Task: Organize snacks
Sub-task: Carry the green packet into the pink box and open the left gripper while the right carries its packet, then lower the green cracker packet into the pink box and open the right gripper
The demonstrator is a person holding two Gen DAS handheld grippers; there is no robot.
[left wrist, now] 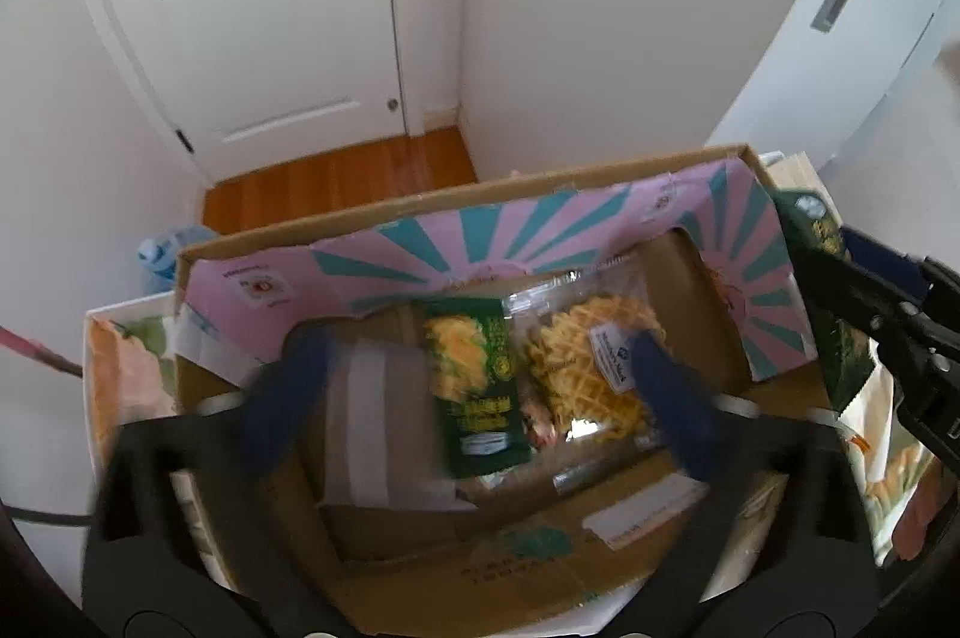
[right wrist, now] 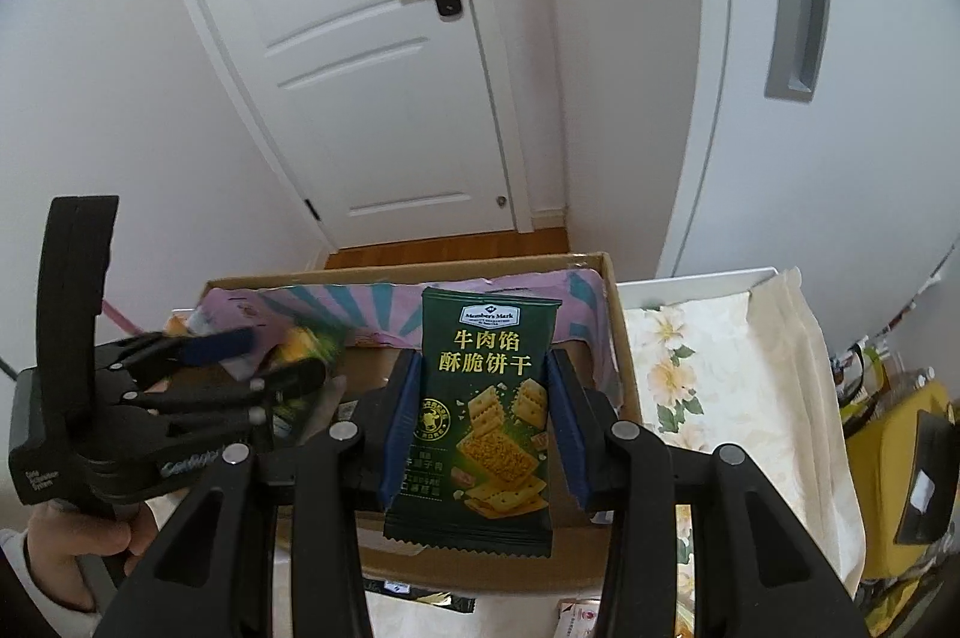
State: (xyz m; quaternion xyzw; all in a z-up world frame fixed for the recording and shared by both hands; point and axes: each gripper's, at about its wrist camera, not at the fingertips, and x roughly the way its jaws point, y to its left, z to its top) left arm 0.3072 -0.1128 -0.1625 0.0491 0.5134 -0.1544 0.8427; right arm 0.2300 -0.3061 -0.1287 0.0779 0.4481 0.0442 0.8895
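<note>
Left gripper (left wrist: 480,386) gaped wide over the cardboard box (left wrist: 456,212) — nothing between its fingers. Right gripper (right wrist: 485,428) pinched a green cracker packet (right wrist: 480,416) upright.

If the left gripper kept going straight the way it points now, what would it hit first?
Probably the green snack packet lying in the cardboard box, or the clear noodle-snack bag beside it; both sit between the open left gripper fingers. Depth is unclear.
</note>
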